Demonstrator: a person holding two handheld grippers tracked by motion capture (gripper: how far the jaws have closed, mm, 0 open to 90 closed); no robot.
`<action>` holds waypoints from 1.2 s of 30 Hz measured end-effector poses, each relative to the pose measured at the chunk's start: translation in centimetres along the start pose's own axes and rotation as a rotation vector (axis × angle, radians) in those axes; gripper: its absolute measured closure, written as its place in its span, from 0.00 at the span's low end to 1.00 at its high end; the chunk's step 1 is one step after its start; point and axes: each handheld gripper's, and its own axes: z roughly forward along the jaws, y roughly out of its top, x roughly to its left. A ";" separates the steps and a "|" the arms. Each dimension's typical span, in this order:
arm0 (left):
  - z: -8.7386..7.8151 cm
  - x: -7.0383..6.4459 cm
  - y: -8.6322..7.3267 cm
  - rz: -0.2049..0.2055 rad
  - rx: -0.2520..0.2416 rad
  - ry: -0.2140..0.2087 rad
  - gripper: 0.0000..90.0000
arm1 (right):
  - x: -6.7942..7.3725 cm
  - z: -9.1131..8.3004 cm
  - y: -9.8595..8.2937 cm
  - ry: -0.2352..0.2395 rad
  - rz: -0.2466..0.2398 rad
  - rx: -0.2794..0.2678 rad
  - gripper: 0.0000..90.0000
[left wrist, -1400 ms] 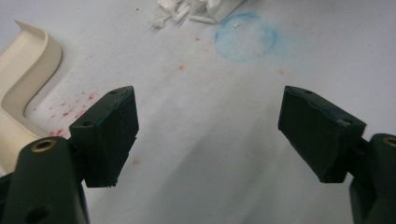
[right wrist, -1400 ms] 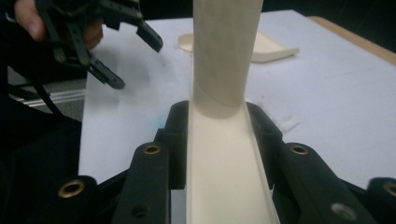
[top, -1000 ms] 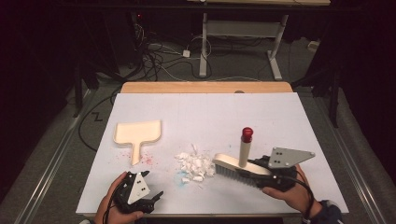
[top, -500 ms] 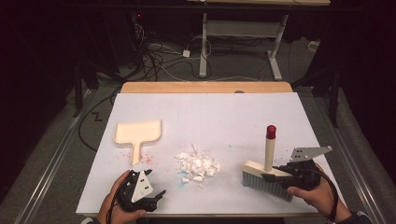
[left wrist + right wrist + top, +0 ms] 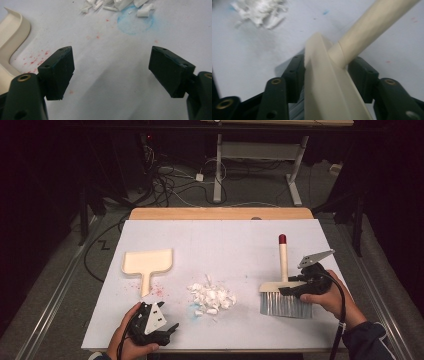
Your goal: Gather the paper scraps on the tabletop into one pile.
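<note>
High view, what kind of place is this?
Probably a lab or workshop recording bench: a white-covered table in a dark room, cables strewn over the floor behind it, and a metal stand beyond.

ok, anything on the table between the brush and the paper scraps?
Nothing visible. The brush, clamped in the right tool, has bare white table between it and the paper scraps. The dustpan lies beyond the pile.

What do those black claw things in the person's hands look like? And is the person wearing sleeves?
Each is black, with two blocky flat jaws and small brass-coloured rivets. The left gripper and the right gripper each carry a pale grey three-cornered plate on top. A black cable trails from the right one. A dark blue sleeve covers the right arm.
</note>
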 end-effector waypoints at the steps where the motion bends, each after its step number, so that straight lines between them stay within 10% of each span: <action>1: 0.0 0.0 0.0 -0.001 -0.001 -0.001 0.21 | 0.1 0.1 0.1 -0.037 -0.017 0.002 0.52; 5: 0.0 0.1 0.1 -0.007 -0.006 0.004 0.21 | 0.5 0.1 -0.2 -0.086 -0.036 0.003 0.46; 8: 0.0 0.2 0.1 -0.005 -0.002 0.011 0.21 | 0.8 -0.1 -0.3 -0.239 -0.073 -0.022 0.45; 17: -0.3 0.1 0.3 0.006 -0.013 0.089 0.20 | 3.8 -2.7 -2.4 -0.474 -0.093 -0.388 0.34; 25: -0.5 0.2 0.5 0.005 -0.029 0.136 0.20 | 7.9 -2.6 -6.0 -0.561 -0.082 -0.477 0.24; 36: -0.1 0.6 0.9 -0.013 -0.037 0.133 0.20 | 8.8 -1.4 -6.6 -0.551 -0.126 -0.427 0.20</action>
